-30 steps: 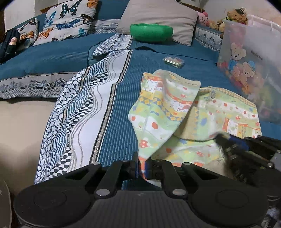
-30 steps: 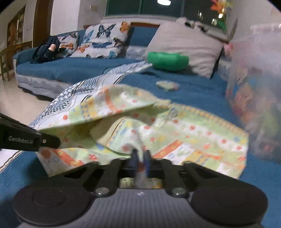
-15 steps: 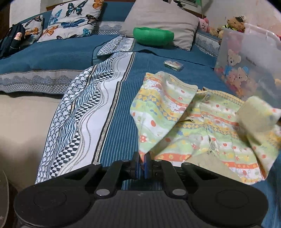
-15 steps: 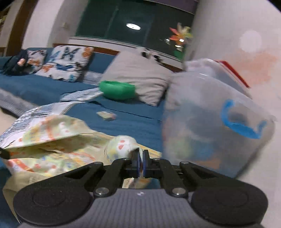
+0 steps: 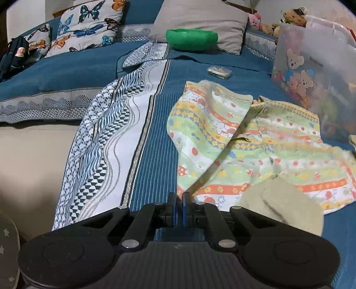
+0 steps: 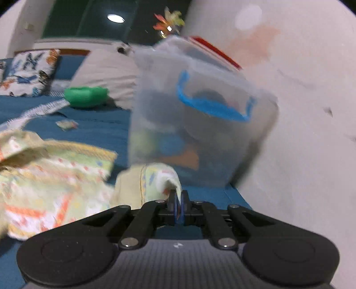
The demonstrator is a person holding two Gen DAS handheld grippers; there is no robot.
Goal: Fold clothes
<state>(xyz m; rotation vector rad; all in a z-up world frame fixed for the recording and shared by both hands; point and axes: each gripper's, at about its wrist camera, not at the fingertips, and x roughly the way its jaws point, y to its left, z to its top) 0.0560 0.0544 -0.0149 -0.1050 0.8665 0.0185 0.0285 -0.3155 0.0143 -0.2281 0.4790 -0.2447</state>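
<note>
A small child's garment (image 5: 249,146), pale green and yellow with orange bands and cartoon prints, lies spread on the blue bed cover (image 5: 155,160). My left gripper (image 5: 179,201) is shut on its near left corner, low by the cover. In the right wrist view my right gripper (image 6: 178,200) is shut on another edge of the garment (image 6: 153,180), lifted and drawn toward the right, close to a plastic storage bin (image 6: 200,115). The cloth's plain beige inside (image 5: 282,200) shows at the near right.
A clear storage bin with teddy-bear print (image 5: 316,73) stands on the bed at the right. A green cushion (image 5: 191,39), grey pillow (image 5: 200,20), butterfly pillow (image 5: 86,24) and a small packet (image 5: 219,71) lie farther back. A wall (image 6: 300,133) is close on the right.
My right gripper has swung right and slightly up with its edge of the garment, opening the cloth out flat. The left gripper has kept its corner almost still.
</note>
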